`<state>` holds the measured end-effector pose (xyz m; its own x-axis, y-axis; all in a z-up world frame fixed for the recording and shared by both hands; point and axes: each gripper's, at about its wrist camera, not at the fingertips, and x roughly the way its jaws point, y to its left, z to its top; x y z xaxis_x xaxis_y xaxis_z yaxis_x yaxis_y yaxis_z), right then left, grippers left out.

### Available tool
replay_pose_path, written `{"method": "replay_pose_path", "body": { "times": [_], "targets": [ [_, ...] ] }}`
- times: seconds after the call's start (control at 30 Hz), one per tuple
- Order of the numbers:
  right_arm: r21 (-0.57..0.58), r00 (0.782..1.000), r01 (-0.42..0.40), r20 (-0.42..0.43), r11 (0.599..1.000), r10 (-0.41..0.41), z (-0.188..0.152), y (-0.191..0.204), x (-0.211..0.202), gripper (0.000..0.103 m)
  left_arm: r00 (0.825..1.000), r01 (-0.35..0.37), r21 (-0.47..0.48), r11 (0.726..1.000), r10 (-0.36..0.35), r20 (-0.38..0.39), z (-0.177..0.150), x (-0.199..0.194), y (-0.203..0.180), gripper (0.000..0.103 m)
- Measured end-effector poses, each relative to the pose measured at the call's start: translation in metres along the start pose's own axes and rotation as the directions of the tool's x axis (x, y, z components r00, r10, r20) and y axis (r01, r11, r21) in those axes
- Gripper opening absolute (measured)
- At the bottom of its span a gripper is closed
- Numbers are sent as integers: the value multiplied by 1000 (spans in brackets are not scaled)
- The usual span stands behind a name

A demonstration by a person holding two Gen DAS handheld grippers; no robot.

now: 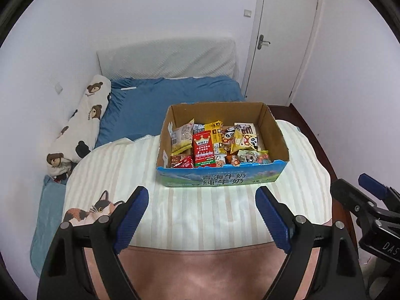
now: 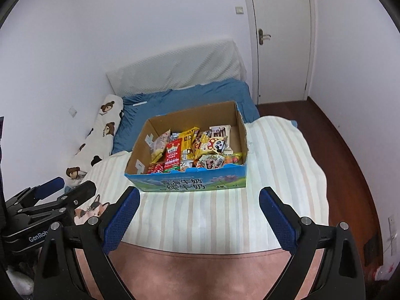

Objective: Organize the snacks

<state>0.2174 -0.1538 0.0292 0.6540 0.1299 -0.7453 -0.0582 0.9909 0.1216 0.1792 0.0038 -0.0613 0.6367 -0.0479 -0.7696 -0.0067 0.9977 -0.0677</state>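
An open cardboard milk carton box (image 1: 220, 178) (image 2: 190, 185) with a blue-green printed front stands on a striped cream blanket on the bed. It holds several snack packets: a tall red packet (image 1: 203, 148) (image 2: 172, 157), yellow packets (image 1: 213, 127) (image 2: 188, 136) and panda-print packets (image 1: 243, 138) (image 2: 216, 145). My left gripper (image 1: 202, 198) hovers open in front of the box with nothing between its blue pads. My right gripper (image 2: 200, 198) also stands open and empty, short of the box front. Each gripper shows at the other view's edge.
The striped blanket (image 1: 212, 210) has a cat print (image 1: 86, 212) at its left. A bear-print pillow (image 1: 82, 125) lies along the left wall, on blue bedding (image 1: 150, 105). A white padded headboard (image 1: 167, 58) leans behind. A closed door (image 1: 282, 37) and dark wood floor (image 2: 350, 150) are at right.
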Motion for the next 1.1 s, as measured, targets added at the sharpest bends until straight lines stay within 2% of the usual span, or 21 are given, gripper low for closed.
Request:
{"method": "replay_pose_path", "body": {
  "times": [0.27, 0.5, 0.67, 0.7, 0.73, 1.1],
  "targets": [
    [-20, 999, -11, 48, 1000, 12, -13, 8, -48, 98, 999, -8, -2, 1000, 8, 46, -16, -41, -1, 87],
    [-50, 997, -2, 79, 999, 6, -21, 15, -74, 98, 998, -18, 9, 1000, 18, 67, -23, -58, -3, 87],
    [-46, 996, 31, 91, 998, -27, -18, 14, -74, 102, 996, -30, 8, 1000, 29, 79, -20, -54, -3, 88],
    [-41, 995, 41, 94, 998, -37, -17, 13, -71, 102, 996, -33, 8, 999, 32, 78, -19, -52, -3, 92],
    [-38, 994, 50, 94, 998, -46, -15, 12, -68, 102, 996, -35, 10, 999, 34, 77, -17, -48, -3, 102],
    [-11, 990, 120, 80, 993, -118, 11, 1, -19, 102, 995, -76, -2, 997, 76, 60, 8, 1, 3, 102]
  ]
}}
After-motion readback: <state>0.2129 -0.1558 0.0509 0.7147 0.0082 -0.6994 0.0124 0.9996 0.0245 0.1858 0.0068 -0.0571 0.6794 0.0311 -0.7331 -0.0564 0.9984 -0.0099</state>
